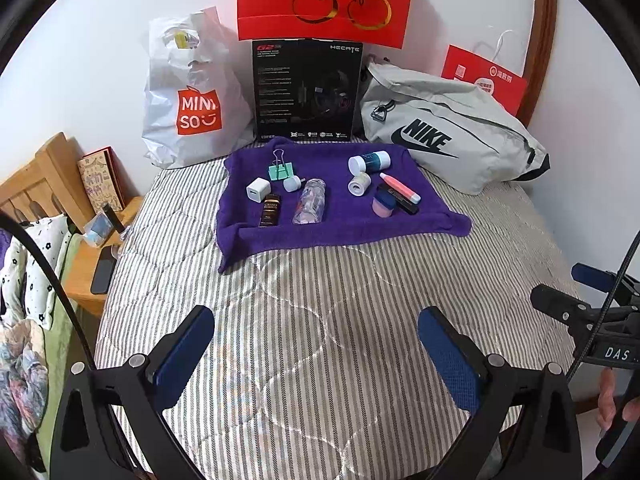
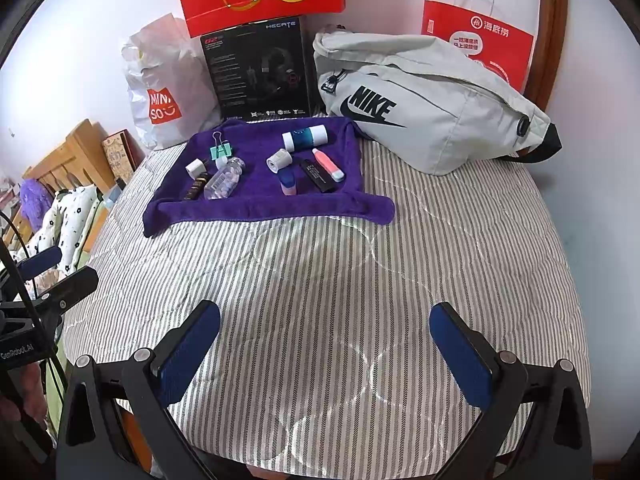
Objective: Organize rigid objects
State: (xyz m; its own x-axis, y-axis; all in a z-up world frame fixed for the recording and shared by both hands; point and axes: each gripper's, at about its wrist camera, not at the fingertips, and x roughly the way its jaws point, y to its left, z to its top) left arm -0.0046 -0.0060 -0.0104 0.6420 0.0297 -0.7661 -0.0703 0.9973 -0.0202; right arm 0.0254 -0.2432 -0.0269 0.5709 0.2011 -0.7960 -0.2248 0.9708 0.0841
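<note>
Left gripper (image 1: pixel 316 354): nearest, at 6 o'clock in the left wrist view; blue-padded fingers spread wide, empty, hovering over the quilt.
Right gripper (image 2: pixel 325 354): at 6 o'clock in the right wrist view; spread wide, empty, above the quilt; its black frame also at 3 o'clock in the left view.
Striped quilt (image 1: pixel 320 280): grey and white, filling the middle ground under both grippers.
Purple towel (image 1: pixel 340 228): beyond, toward 12 o'clock, lying flat on the quilt with rolled edges; all small items rest on it.
Brown bottle (image 1: pixel 270 210): lying at the towel's 8 o'clock, just beside a clear bottle (image 1: pixel 310 202).
White charger cube (image 1: pixel 258 189): toward 10 o'clock of the towel, near a green binder clip (image 1: pixel 282 170).
Pink jar with blue lid (image 1: pixel 383 203): at the towel's 3 o'clock, touching a black tube (image 1: pixel 400 200) and near a pink pen-shaped tube (image 1: pixel 400 187).
White and teal bottle (image 1: pixel 370 160): on its side at the towel's 1 o'clock, a small white roll (image 1: pixel 359 183) just in front.
Farthest, against the wall: white shopping bag (image 1: pixel 188 92) at 11 o'clock, black headset box (image 1: pixel 306 88) at 12, grey sling bag (image 1: pixel 452 128) at 1 o'clock.
</note>
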